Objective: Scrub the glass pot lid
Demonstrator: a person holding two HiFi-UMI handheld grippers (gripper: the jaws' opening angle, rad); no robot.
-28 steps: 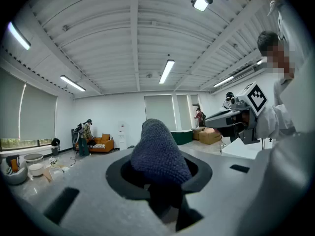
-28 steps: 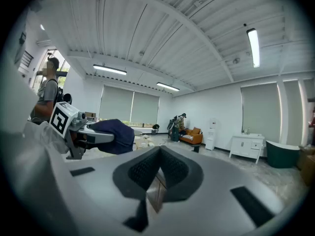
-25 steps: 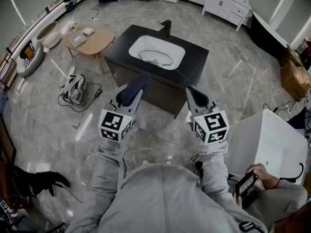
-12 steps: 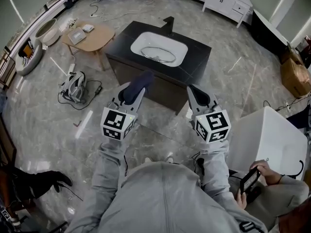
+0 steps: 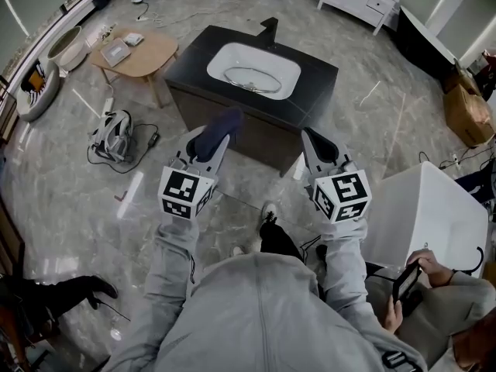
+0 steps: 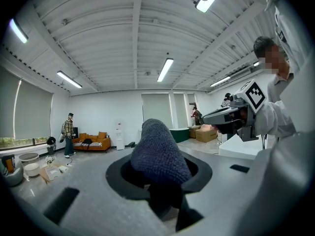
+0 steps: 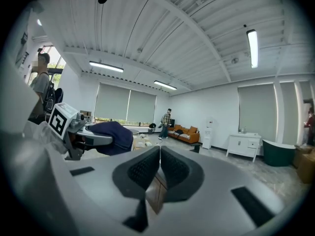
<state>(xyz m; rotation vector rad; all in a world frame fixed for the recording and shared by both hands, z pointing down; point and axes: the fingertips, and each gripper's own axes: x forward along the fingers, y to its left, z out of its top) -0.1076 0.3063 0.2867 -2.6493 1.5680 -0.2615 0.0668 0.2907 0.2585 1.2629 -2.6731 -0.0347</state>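
Left gripper (image 6: pixel 158 178) clamped on dark blue knitted scrubbing cloth (image 6: pixel 158 149); cloth bulged up past jaw tips. Right gripper (image 7: pixel 159 167) alongside, jaws pressed together, nothing between them. Both were held in air (neither touched any surface). Ahead of and below both grippers stood black-topped vanity counter (image 5: pixel 314 84) with white oval basin (image 5: pixel 221 56). Round glass pot lid with metal rim (image 5: pixel 249 79) lay inside basin, well apart from cloth.
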